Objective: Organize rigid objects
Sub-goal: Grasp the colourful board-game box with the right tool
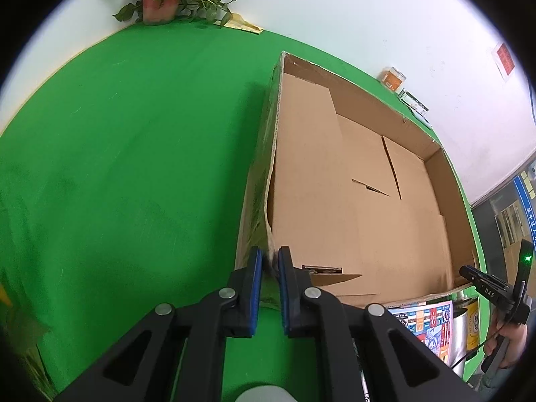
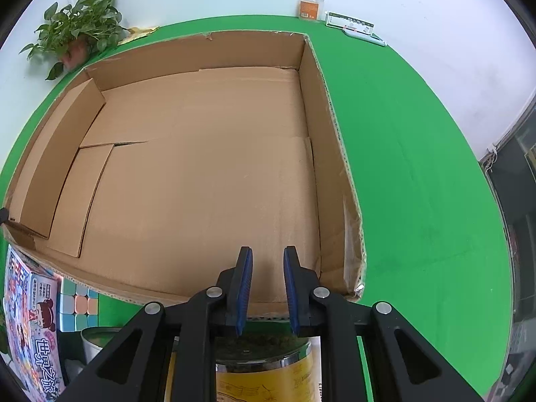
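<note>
A wide, shallow cardboard box (image 2: 201,174) lies empty on the green table; it also shows in the left wrist view (image 1: 351,184). My left gripper (image 1: 268,261) is shut on the box's near left corner wall (image 1: 268,221). My right gripper (image 2: 267,261) is open and empty, above the box's front wall, with a yellow-labelled tin (image 2: 268,368) right under it. A colourful picture book (image 2: 30,328), a pastel puzzle cube (image 2: 78,305) and a metal can (image 2: 95,338) lie in front of the box. The book (image 1: 425,325) and a can (image 1: 464,325) show in the left view too.
A potted plant (image 2: 77,33) stands at the back left against the white wall. An orange jar (image 2: 311,7) and a flat white pack (image 2: 350,22) sit at the back right. Green cloth (image 2: 418,167) lies on both sides of the box.
</note>
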`<state>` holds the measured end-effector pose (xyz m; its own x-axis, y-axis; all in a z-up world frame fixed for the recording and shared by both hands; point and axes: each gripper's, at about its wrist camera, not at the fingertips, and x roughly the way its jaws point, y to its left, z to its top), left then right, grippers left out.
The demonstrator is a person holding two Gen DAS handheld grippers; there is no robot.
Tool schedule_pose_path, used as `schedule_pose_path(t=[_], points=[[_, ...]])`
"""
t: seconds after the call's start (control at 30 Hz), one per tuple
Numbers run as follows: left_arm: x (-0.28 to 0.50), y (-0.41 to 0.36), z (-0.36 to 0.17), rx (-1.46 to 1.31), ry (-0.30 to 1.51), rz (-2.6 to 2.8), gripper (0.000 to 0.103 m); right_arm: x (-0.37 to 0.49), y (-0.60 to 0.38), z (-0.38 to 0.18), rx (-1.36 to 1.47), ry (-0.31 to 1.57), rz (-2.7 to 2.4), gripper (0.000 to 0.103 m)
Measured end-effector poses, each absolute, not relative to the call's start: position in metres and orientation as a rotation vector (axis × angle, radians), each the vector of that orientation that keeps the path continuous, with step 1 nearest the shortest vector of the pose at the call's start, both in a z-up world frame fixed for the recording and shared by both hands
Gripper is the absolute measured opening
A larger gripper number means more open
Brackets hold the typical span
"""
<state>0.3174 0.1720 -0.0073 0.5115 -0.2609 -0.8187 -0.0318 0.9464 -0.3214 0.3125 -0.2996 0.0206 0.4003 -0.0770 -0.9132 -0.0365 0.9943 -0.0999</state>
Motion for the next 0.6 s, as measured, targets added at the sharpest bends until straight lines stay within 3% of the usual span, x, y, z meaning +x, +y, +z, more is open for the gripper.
schedule_pose_path(t=[0.17, 0.2, 0.23, 0.27, 0.3, 0.33, 0.37, 0.43, 0.6], points=[[0.313, 0.166, 0.000, -0.317, 0.973, -0.090, 0.014, 0.308, -0.293, 0.033, -0.109, 1.108, -0.014, 0.021], [0.304, 0.167, 0.006, -0.313, 0.947, -0.083, 0.017, 0.302, -0.291, 0.044, -0.103, 1.072, -0.001, 0.026], [0.295, 0.164, 0.017, -0.292, 0.892, -0.088, 0.020, 0.292, -0.287, 0.058, -0.092, 1.021, 0.017, 0.048], [0.283, 0.159, 0.032, -0.257, 0.820, -0.103, 0.035, 0.283, -0.285, 0.070, -0.080, 0.980, 0.037, 0.082], [0.272, 0.155, 0.043, -0.232, 0.772, -0.109, 0.069, 0.273, -0.282, 0.083, -0.061, 0.925, 0.069, 0.097], [0.258, 0.150, 0.055, -0.209, 0.716, -0.116, 0.090, 0.260, -0.278, 0.098, -0.042, 0.858, 0.112, 0.102], [0.242, 0.144, 0.065, -0.191, 0.663, -0.127, 0.102, 0.245, -0.272, 0.112, -0.034, 0.794, 0.168, 0.102], [0.228, 0.131, 0.072, -0.163, 0.655, -0.210, 0.102, 0.223, -0.259, 0.127, -0.030, 0.750, 0.271, 0.102], [0.229, 0.102, 0.039, -0.257, 0.935, -0.427, 0.102, 0.172, -0.223, 0.129, 0.046, 0.784, 0.547, 0.102]])
